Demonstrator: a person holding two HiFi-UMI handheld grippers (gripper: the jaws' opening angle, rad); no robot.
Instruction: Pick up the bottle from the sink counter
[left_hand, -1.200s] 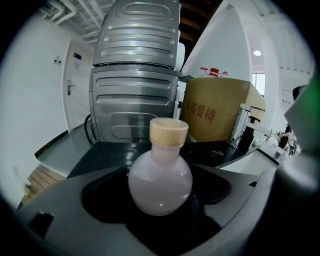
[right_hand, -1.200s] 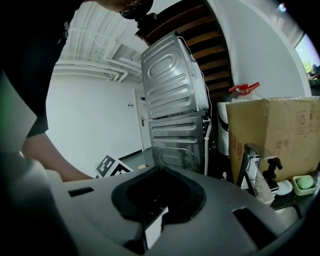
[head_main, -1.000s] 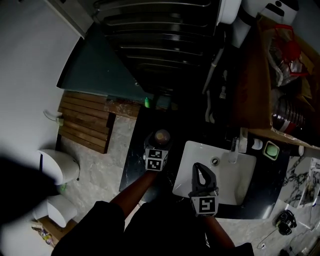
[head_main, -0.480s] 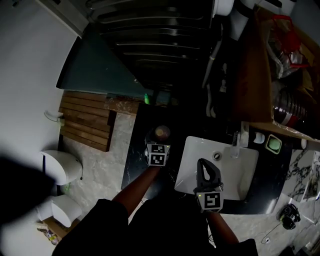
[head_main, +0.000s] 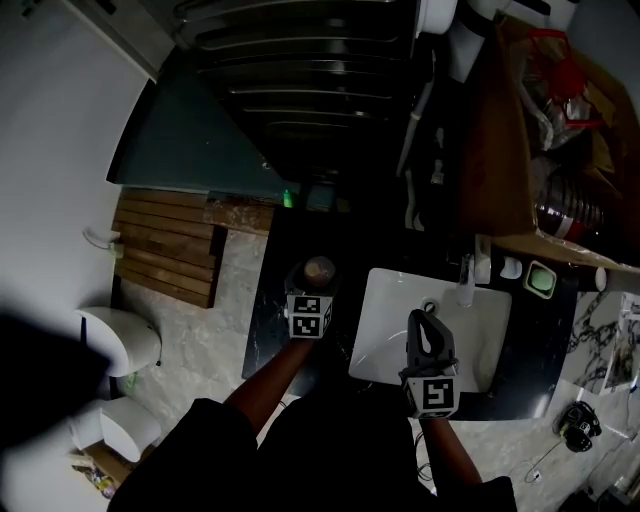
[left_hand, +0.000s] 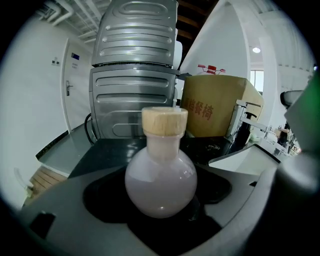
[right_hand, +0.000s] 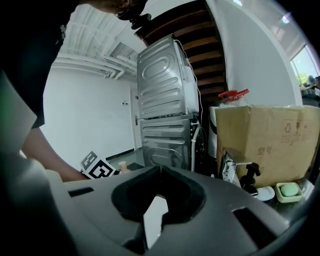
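1. Gripping the bottle (left_hand: 160, 186) round its bulging belly, the left tongs (head_main: 314, 292) hold it seated in the hollow of their pads. It lies straight ahead of them, long axis upright, with the cork stopper (left_hand: 164, 121) on top.
2. The bottle stands over the dark counter (head_main: 268, 340), on the strip left of the sink (head_main: 385, 340) and toward the far edge.
3. The right tongs (head_main: 426, 322) hang over the basin, well apart from the bottle. They are pressed together on nothing.
4. The lift probably wants a straight rise along that upright axis, without tilt.
5. The left gripper view shows the grip. The head view shows only the stopper from above and its place. Neither shows whether the base has left the counter.
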